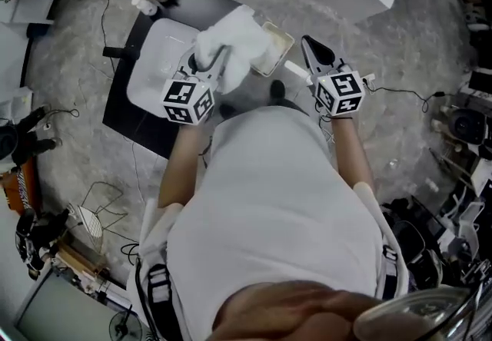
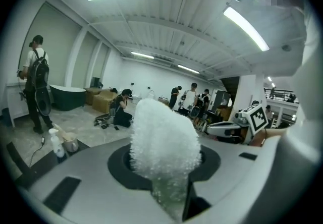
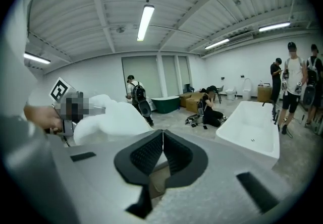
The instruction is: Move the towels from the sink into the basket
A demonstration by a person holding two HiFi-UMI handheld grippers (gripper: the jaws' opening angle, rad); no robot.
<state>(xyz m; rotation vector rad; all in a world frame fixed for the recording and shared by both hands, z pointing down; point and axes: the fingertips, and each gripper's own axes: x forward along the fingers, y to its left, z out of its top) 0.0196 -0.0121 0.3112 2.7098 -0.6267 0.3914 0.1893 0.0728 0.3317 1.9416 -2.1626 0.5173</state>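
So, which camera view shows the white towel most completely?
The head view: the whole towel is held by the left gripper beside the sink. The left gripper view shows only a close bunch between its jaws; the right gripper view shows part of it at the left.

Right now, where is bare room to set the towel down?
The sink is bare left of the towel held by the left hand-held gripper. The basket shows free room beside the right hand-held gripper. Crowded: bottles at the far corner of the counter.
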